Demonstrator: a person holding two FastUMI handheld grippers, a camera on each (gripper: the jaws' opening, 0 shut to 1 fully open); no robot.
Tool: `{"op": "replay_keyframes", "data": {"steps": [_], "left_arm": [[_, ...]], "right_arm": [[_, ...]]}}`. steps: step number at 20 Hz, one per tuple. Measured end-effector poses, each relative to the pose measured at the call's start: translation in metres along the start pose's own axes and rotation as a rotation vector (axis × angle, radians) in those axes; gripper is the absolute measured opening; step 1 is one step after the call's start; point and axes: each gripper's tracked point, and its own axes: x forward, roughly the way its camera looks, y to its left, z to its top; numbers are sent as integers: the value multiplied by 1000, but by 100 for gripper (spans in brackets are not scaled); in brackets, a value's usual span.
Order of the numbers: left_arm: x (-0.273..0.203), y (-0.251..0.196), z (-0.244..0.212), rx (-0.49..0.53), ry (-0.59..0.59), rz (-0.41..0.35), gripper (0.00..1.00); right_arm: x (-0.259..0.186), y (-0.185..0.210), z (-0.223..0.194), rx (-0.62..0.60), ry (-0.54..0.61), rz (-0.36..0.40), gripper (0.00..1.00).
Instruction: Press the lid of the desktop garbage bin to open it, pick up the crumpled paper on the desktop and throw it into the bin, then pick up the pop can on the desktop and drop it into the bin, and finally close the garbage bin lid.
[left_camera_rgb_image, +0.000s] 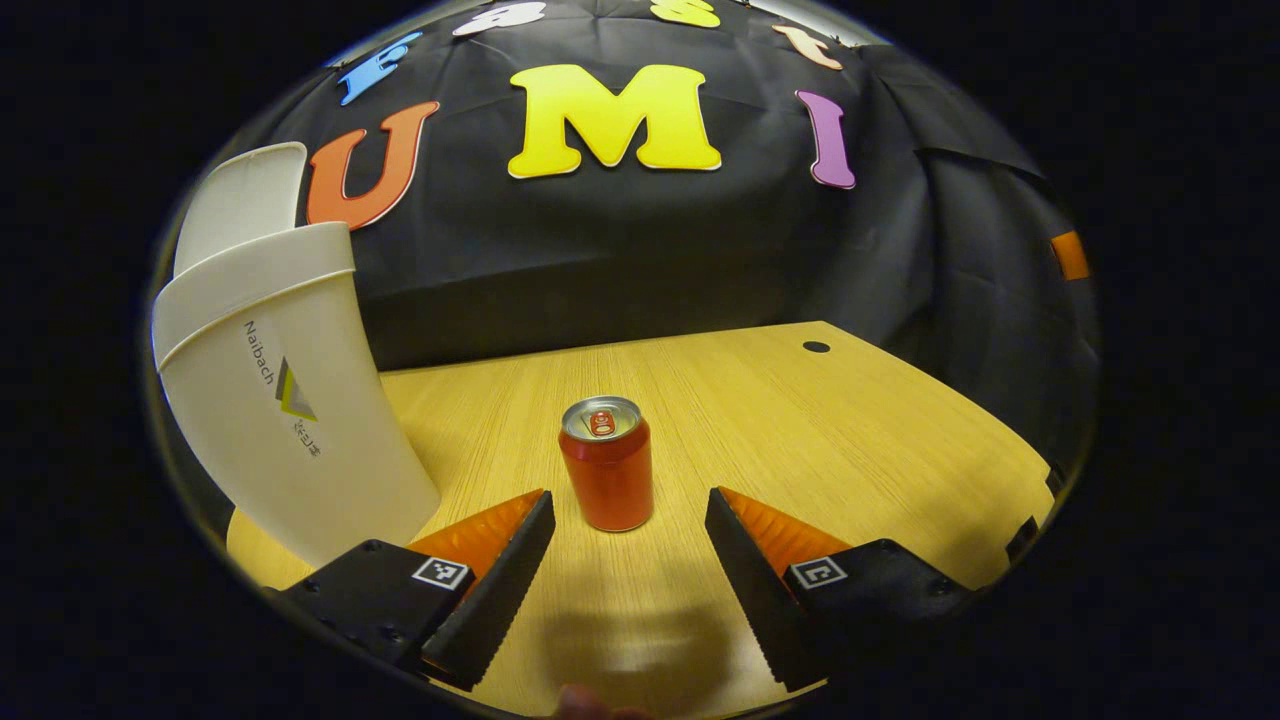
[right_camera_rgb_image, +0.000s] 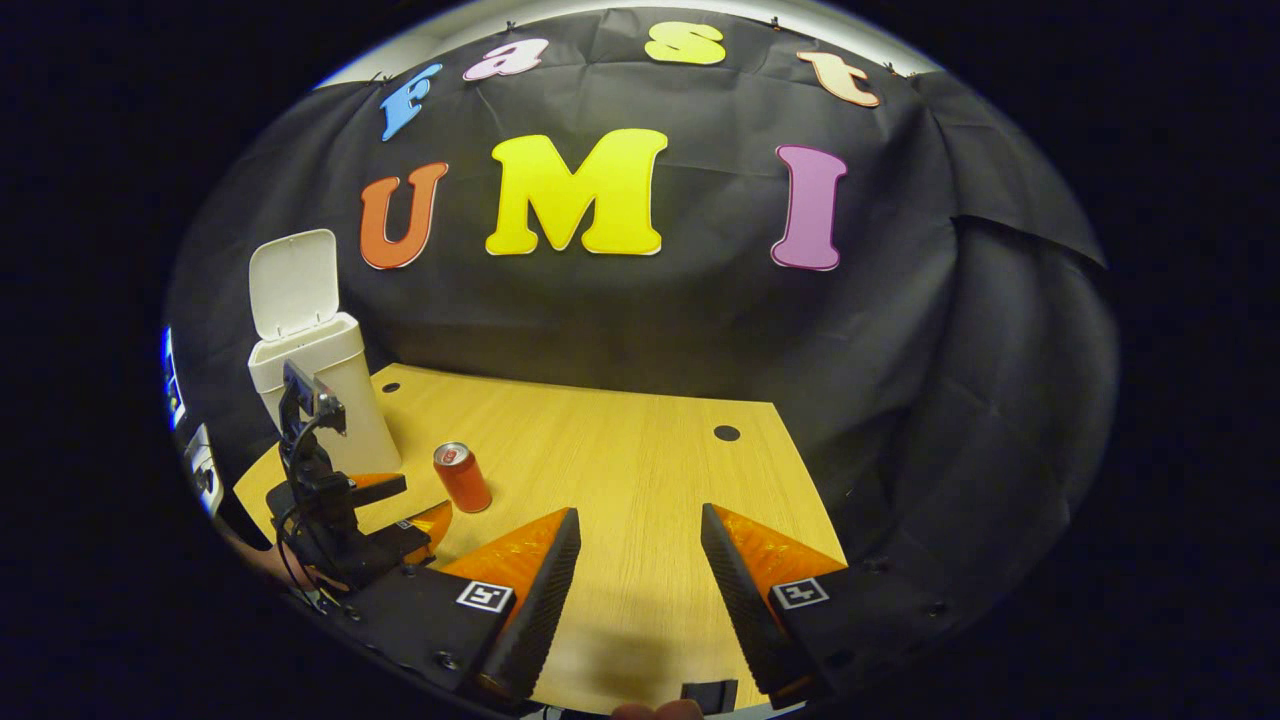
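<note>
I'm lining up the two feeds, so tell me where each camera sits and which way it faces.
Left gripper view: rides the left hand-held gripper, low over the desk, facing the pop can between its open fingers, bin close at left.
Right gripper view: rides the right hand-held gripper, farther back, facing the booth wall; fingers open.
Shared: can, open-lidded bin, desk; the right view also shows the left gripper.

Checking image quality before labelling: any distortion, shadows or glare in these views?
Left gripper view: fisheye bends the bin; tool shadow on the table; can sharp. Right gripper view: table edges curve, dim, no glare.
</note>
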Motion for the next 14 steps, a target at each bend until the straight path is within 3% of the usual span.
{"op": "replay_keyframes", "data": {"steps": [14], "left_arm": [[55, 7, -23, 6, 85, 21, 100]], "right_arm": [[1, -17, -3, 22, 65, -66, 78]]}}
